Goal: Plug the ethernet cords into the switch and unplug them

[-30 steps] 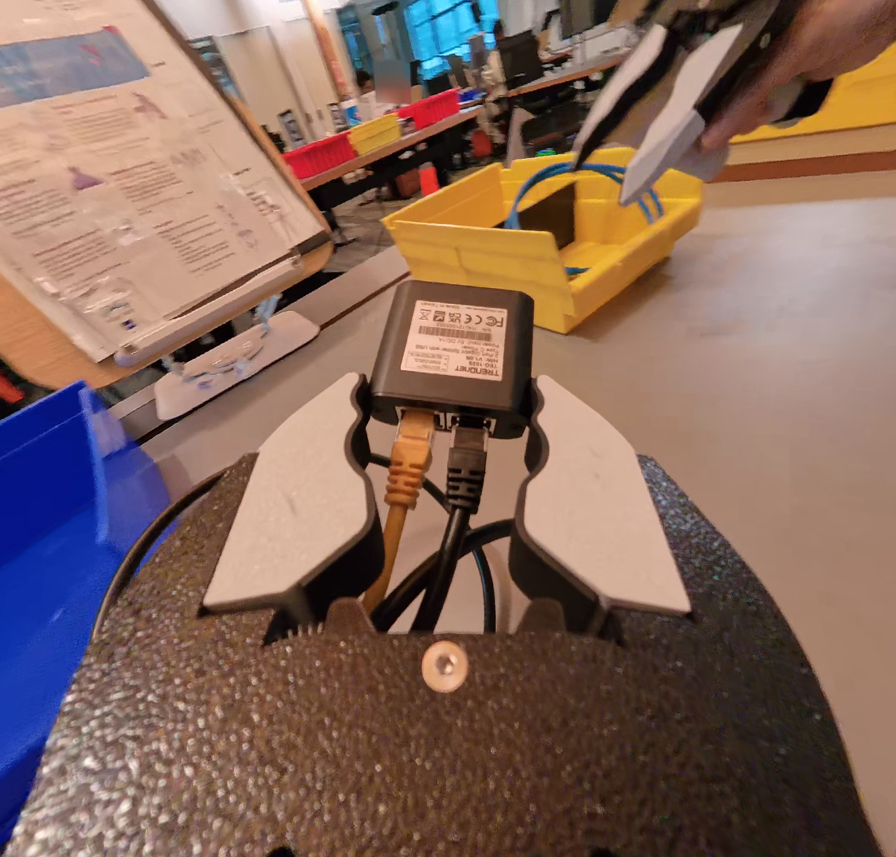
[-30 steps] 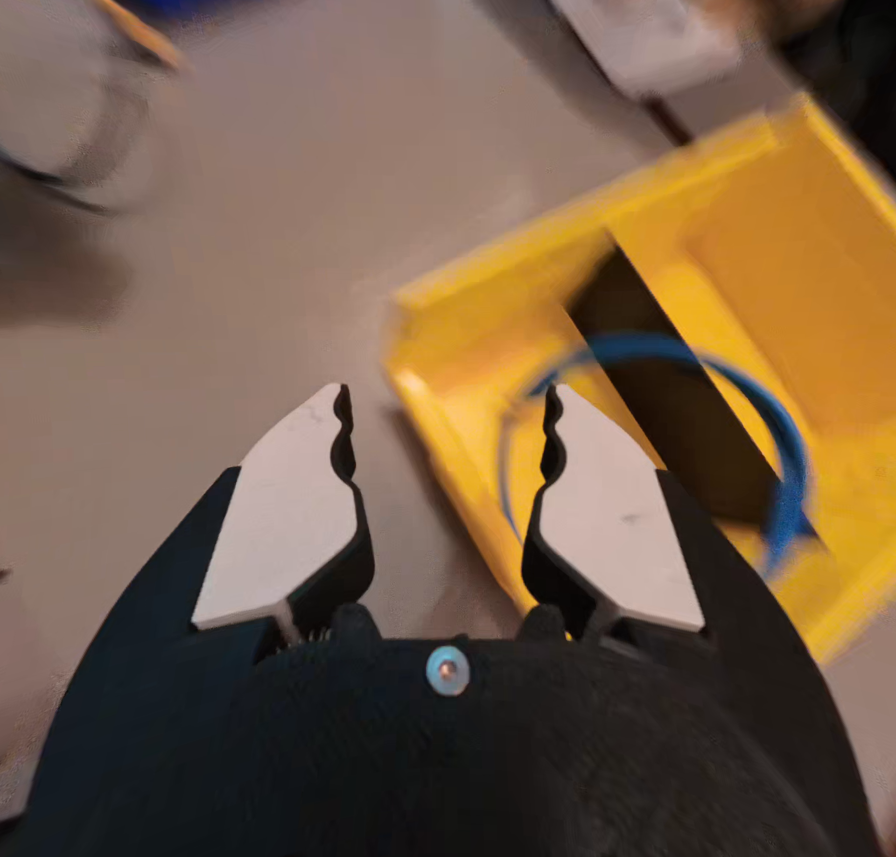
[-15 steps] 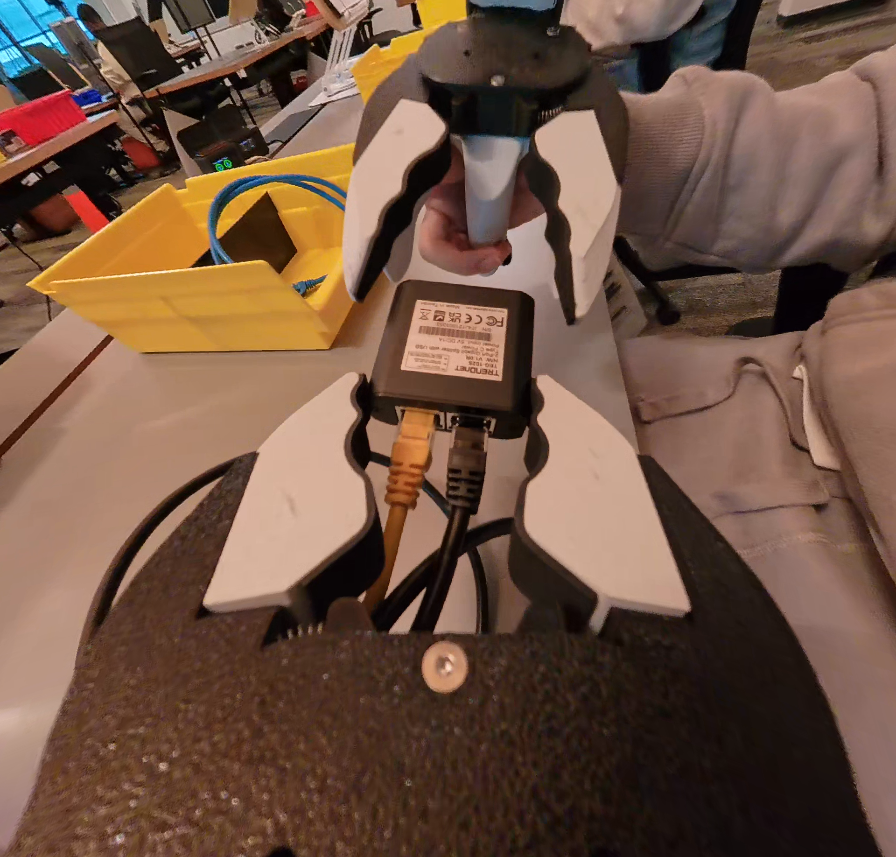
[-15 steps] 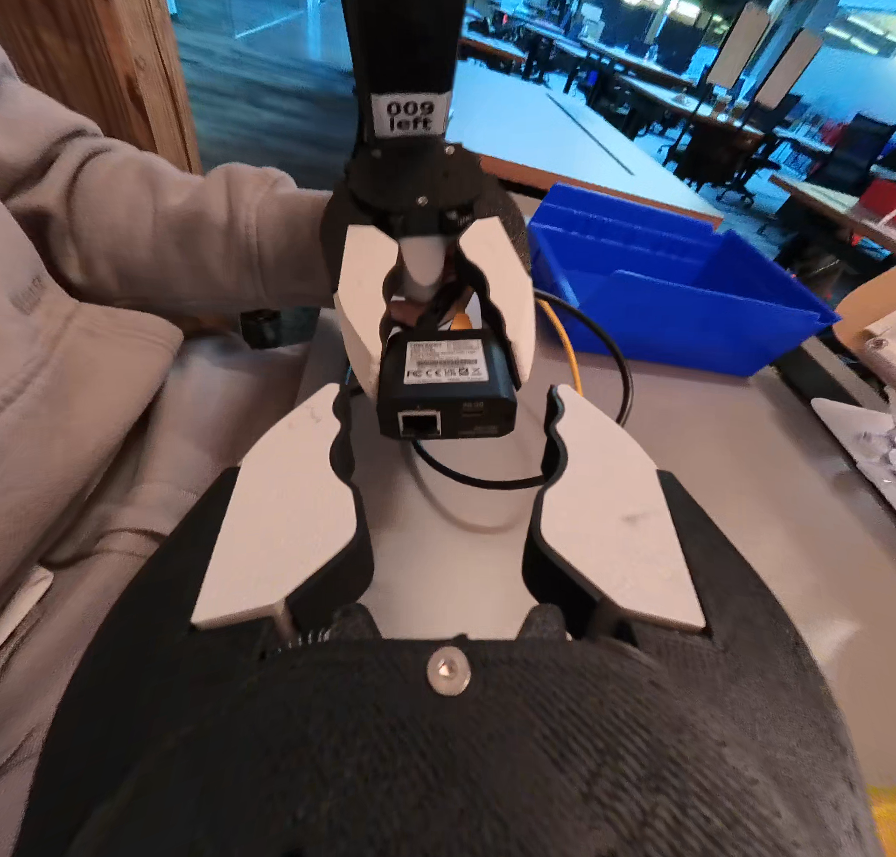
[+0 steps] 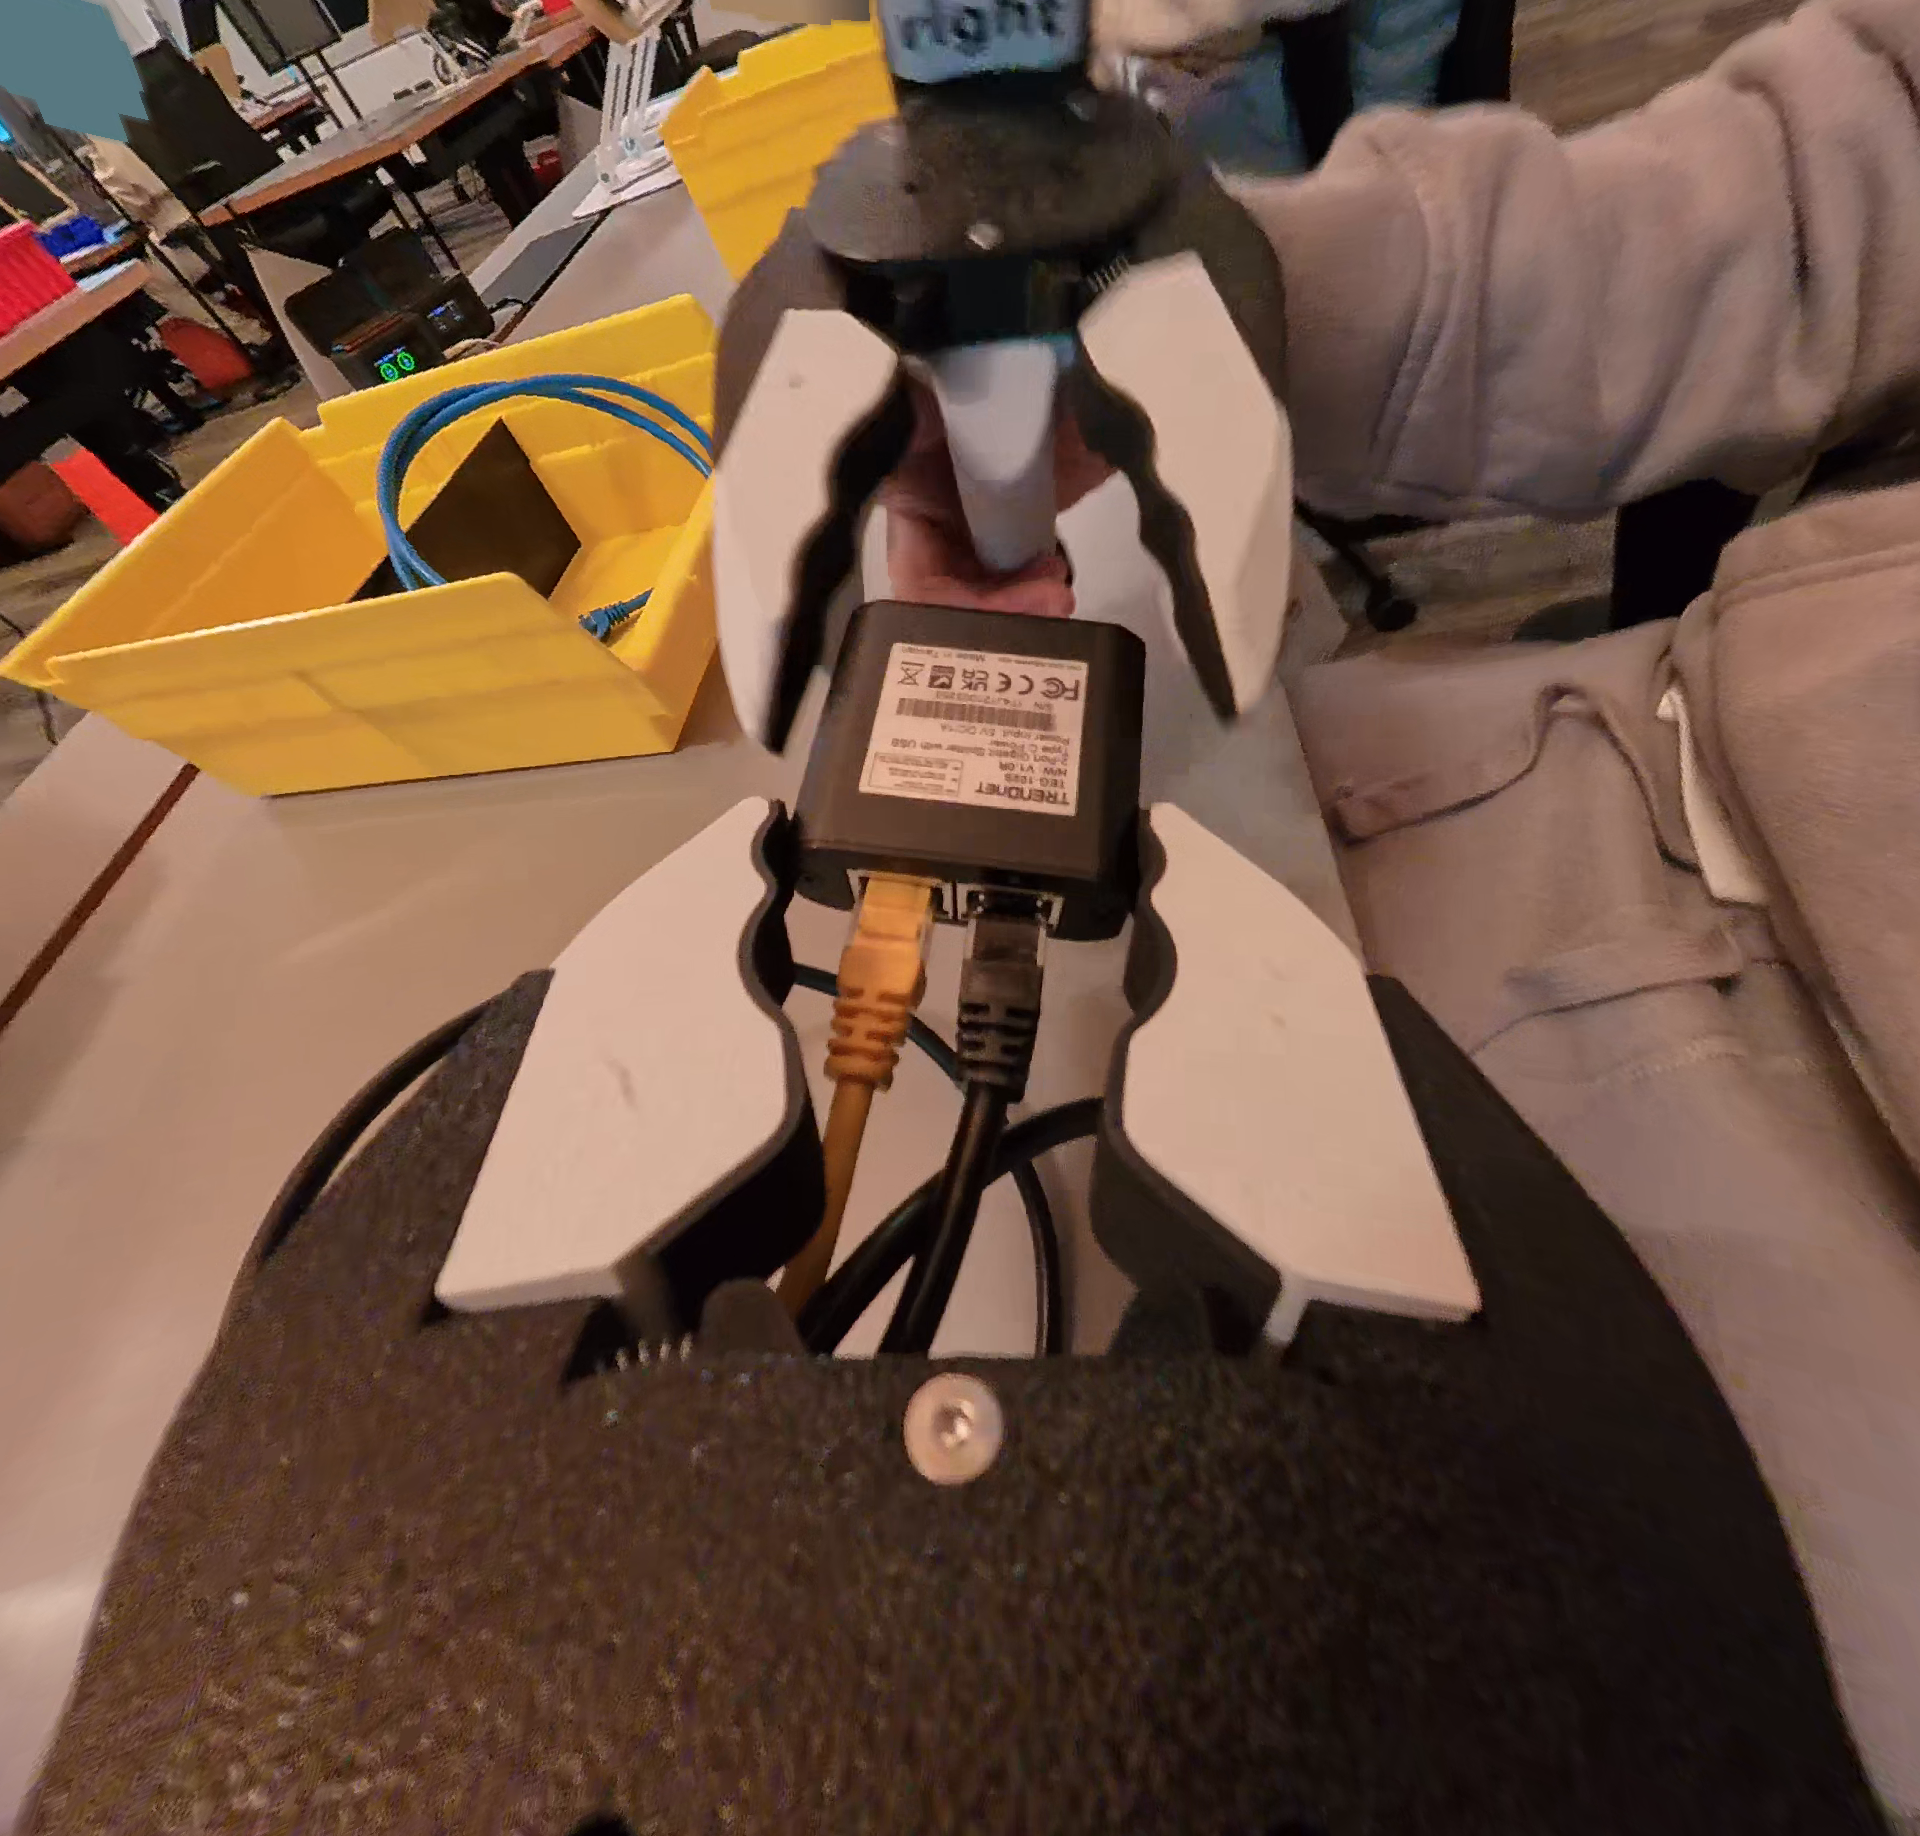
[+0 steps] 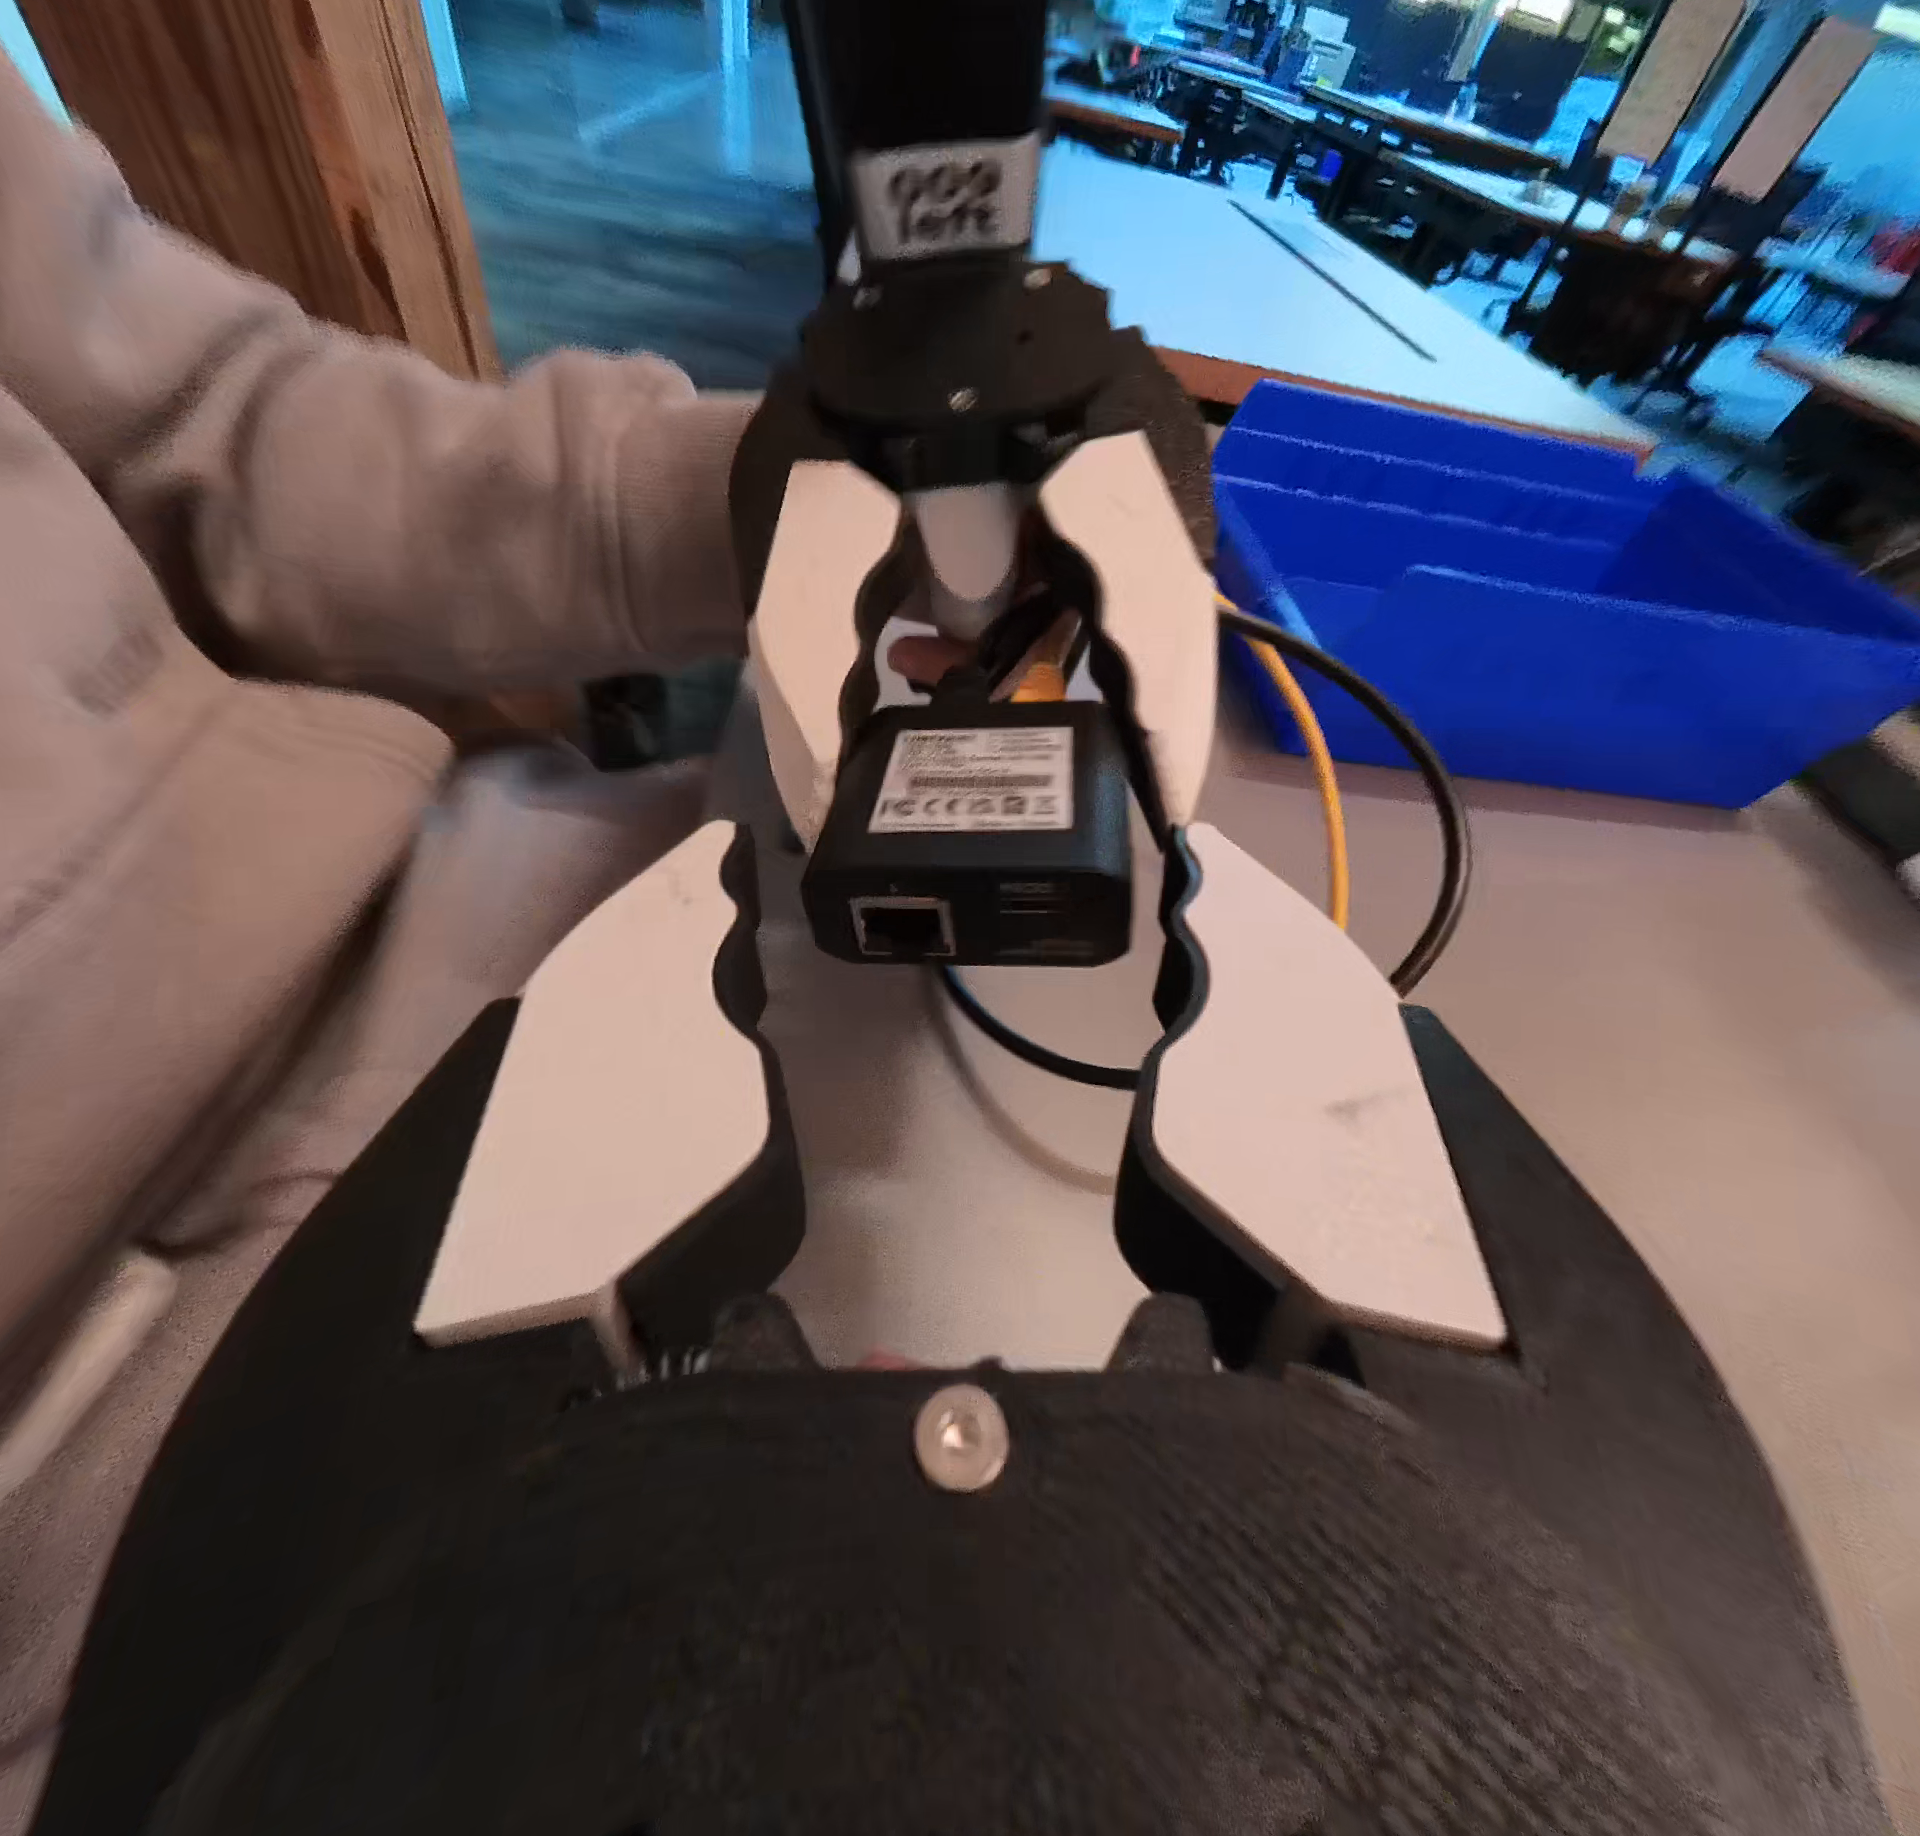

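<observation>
My left gripper is shut on the near end of a small black switch and holds it above the table. A yellow ethernet cord and a black cord are plugged into the ports that face me. My right gripper is open and empty, its fingertips on either side of the switch's far end. That end shows an empty port. The right gripper also shows in the left wrist view, and the left gripper in the right wrist view.
A yellow bin with a coiled blue cable stands on the grey table at the left. A blue bin stands behind the left gripper. A person's grey sleeves and clothing fill the table's near side.
The right gripper swung from above the yellow bin to face the left one, then closed in until its open fingers flank the switch. The left gripper still holds the switch.
</observation>
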The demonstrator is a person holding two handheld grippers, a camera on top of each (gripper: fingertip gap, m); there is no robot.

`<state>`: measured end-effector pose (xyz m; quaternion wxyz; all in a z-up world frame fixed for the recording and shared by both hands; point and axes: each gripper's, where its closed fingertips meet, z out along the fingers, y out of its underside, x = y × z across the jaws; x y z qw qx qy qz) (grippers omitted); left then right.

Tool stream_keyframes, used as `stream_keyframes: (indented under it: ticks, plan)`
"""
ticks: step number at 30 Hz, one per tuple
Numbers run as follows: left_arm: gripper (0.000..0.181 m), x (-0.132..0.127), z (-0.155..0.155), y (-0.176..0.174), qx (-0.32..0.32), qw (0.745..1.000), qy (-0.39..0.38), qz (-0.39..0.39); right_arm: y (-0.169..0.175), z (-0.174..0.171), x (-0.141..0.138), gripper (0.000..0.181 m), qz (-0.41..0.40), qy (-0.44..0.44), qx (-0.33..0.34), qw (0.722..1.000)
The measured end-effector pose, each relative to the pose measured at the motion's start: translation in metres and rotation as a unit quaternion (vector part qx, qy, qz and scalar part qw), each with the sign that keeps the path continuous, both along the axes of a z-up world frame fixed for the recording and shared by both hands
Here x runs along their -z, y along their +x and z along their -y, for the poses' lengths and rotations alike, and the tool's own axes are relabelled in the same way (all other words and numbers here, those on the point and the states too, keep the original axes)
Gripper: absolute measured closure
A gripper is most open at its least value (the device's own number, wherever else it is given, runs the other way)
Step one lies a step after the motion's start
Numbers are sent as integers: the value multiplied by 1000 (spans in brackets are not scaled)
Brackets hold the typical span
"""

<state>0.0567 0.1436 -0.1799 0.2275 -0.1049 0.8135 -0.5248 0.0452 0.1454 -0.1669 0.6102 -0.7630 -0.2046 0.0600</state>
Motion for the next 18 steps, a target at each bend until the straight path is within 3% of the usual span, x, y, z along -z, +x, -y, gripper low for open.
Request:
stream_keyframes:
  ticks: [2,5,8,10,12,13,14,15,18]
  plan:
    - [120,2,-4,0,-5,999,37,24,10,4,-10,101,-126,-24,18,992]
    - [120,4,-5,1,-8,995,73,63,34,2,-5,98,-321,-80,72,941]
    - [120,6,-4,5,-13,990,100,101,38,-2,-6,119,-464,-75,48,881]
    - [120,8,-4,9,-20,987,113,115,26,-5,0,123,-494,-98,18,864]
    - [120,11,-4,9,-16,986,118,115,19,-10,6,125,-485,-110,12,867]
    - [120,11,-3,8,-12,986,116,116,20,-13,3,132,-490,-97,9,866]
    - [120,11,-2,7,-8,987,111,118,20,-14,-3,155,-497,-77,-2,865]
    - [120,9,-1,6,-4,988,105,118,21,-15,-3,160,-488,-68,-6,870]
    - [120,15,-1,-1,15,986,128,103,14,-14,4,161,-465,-77,-26,881]
